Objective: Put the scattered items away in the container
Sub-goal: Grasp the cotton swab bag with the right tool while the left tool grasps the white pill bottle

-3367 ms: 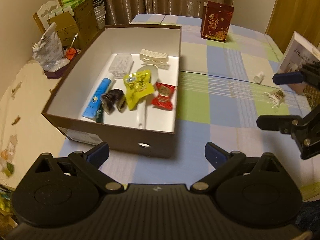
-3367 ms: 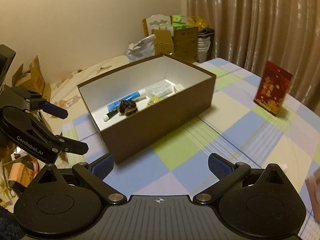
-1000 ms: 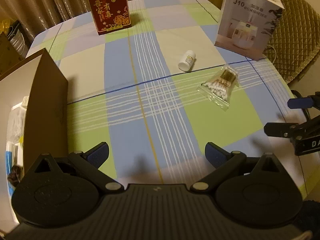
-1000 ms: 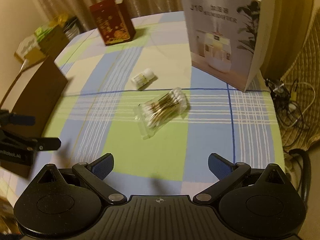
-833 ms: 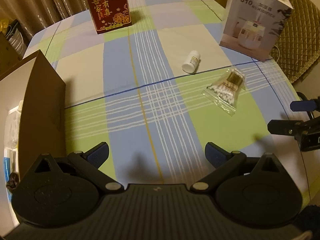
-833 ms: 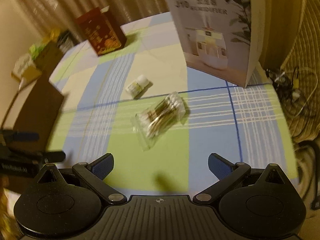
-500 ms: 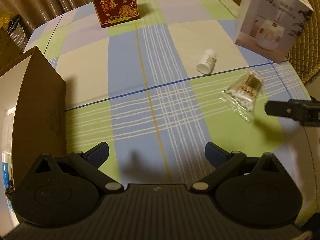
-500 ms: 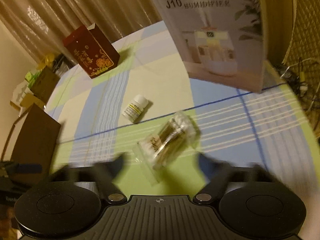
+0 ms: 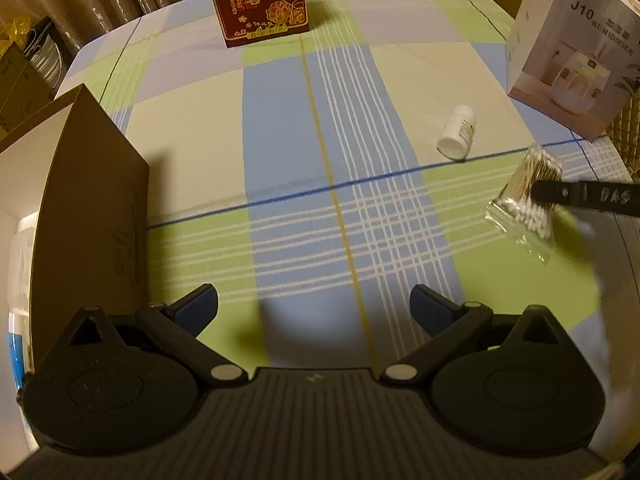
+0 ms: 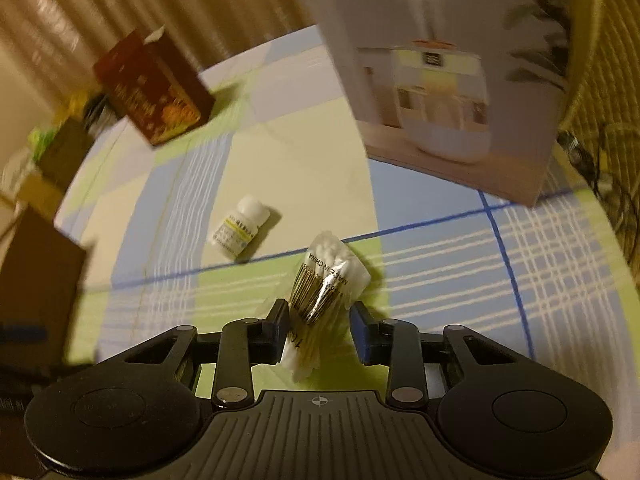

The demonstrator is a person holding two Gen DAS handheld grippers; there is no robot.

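Left wrist view, brown box (image 9: 92, 208): the container; one open corner at the view's left edge, white inside, with a blue item showing within. All places below are told from it.
Left wrist view, left gripper (image 9: 314, 310): fingers wide apart, nothing between them, hanging over the checked tablecloth (image 9: 280, 128) just right of the box. Likely parked here so the other arm has room.
Left wrist view, cotton swab bag (image 9: 524, 204): well right of the box, flat on the cloth, with one black finger of the right gripper (image 9: 560, 194) across it.
Left wrist view, white bottle (image 9: 458, 132): on its side, right of the box and just beyond the bag; not yet collected.
Left wrist view, bystanders: red carton (image 9: 262, 0) far behind the box; humidifier box (image 9: 576, 48) furthest right.
Right wrist view, right gripper (image 10: 320, 330): fingers drawn in on either side of the swab bag (image 10: 324, 280), left pad touching the plastic, right pad with a small gap; whether the grip is firm I cannot tell. It comes in low and along the bag's length, probably to pinch the bundle rather than loose film.
Right wrist view, bottle (image 10: 240, 226): between bag and box, nearer the bag.
Right wrist view, box (image 10: 36, 280): dark corner at far left, blurred.
Change, half a second back: the fingers were wide and smeared short of the bag; now they bracket it. The left gripper has crept forward; the red carton looms larger.
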